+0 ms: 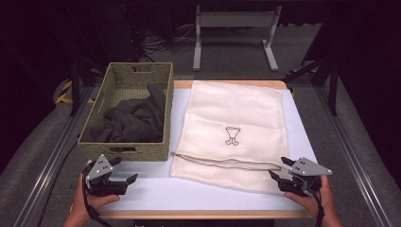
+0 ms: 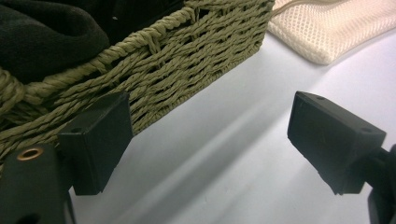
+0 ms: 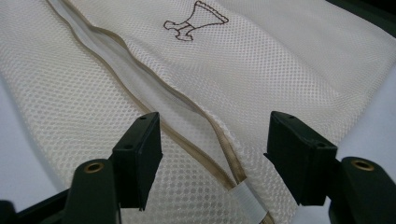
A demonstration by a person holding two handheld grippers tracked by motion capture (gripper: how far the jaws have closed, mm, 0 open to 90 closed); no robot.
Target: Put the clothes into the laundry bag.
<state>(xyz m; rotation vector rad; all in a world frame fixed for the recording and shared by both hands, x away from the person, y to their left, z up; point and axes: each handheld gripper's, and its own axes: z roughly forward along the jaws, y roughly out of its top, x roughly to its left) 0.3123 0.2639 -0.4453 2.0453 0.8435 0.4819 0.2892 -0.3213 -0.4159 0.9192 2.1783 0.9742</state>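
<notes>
A cream mesh laundry bag with a small brown emblem lies flat on the white table top, its zipper edge running across near the front. My right gripper hovers open at the bag's front right corner, its jaws on either side of the zipper's end. A woven green basket with dark clothing inside stands at the left. My left gripper is open just in front of the basket's near wall, nothing between its jaws.
The white table top has bare room between the two grippers at the front. Metal rails run along both sides of the table. A grey stand sits on the floor beyond the far edge.
</notes>
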